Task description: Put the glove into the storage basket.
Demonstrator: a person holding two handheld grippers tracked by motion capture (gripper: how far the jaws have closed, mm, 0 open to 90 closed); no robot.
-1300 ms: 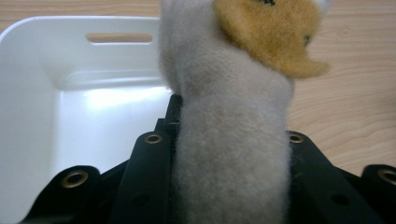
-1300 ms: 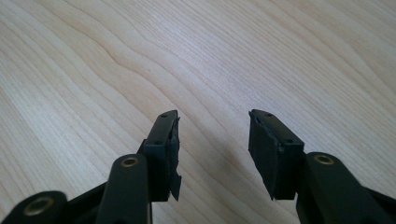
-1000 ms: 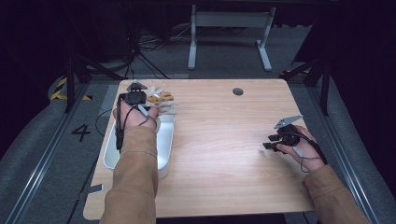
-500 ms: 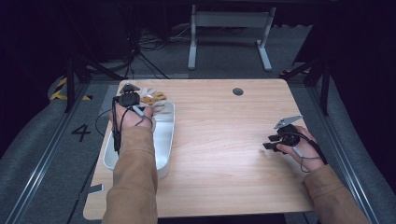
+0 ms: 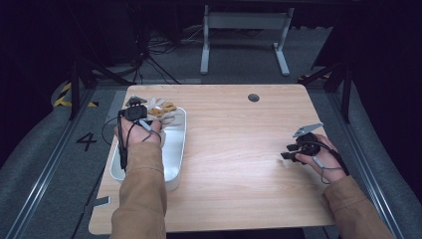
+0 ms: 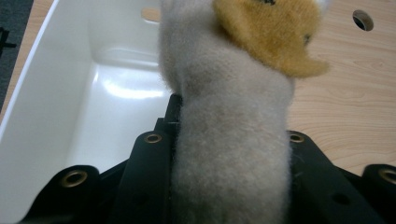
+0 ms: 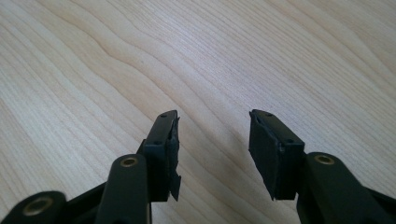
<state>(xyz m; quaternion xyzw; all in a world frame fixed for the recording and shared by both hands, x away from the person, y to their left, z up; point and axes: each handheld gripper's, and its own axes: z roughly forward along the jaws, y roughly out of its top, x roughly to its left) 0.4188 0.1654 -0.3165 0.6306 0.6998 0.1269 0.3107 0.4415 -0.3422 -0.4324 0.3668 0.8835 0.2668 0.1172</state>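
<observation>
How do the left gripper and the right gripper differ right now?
The left gripper is shut on a plush toy, beige with an orange patch; the right gripper stands open with nothing between its jaws. The left gripper is above the far end of the white tub at the table's left side; the right gripper is over bare wood of the table near its right edge. Both have black jaws and are held by hands in tan sleeves.
</observation>
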